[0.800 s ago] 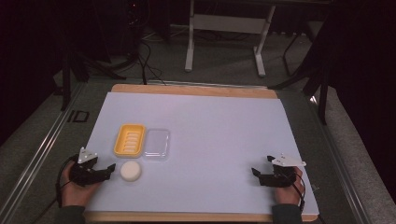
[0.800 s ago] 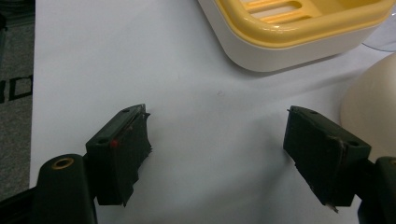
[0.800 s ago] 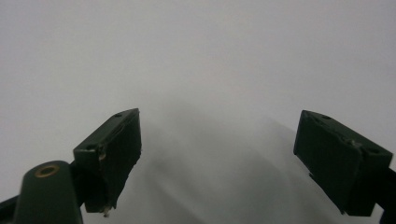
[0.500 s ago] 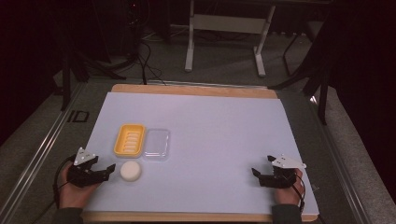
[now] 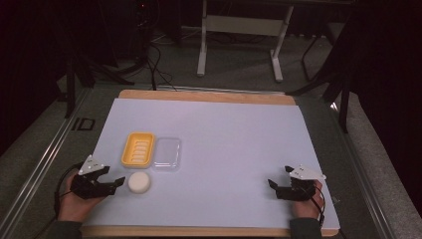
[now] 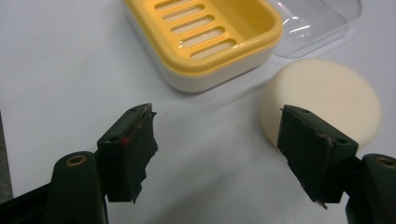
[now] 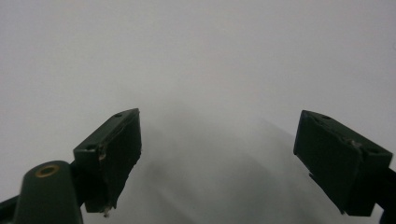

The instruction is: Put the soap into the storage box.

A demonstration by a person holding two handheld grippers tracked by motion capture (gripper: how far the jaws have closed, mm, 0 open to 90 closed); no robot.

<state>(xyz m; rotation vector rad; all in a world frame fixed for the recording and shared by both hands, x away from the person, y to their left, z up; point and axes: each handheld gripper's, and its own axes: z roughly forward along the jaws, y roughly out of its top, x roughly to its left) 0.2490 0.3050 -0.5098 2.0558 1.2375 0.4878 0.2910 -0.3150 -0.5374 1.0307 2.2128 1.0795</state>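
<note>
A yellow slotted soap dish lies at the left of the white table sheet, with its clear plastic lid beside it on the right. A round cream soap rests just in front of the dish. My left gripper is open, low over the sheet, just left of the soap; the soap lies beyond its right jaw, not between the jaws. My right gripper is open near the front right, over bare sheet, holding nothing.
The white sheet covers a wooden board. A metal rail runs along the left side. Cables and a stand's legs lie on the floor beyond the far edge.
My left gripper has crept slightly toward the soap. The right gripper has stayed where it was.
</note>
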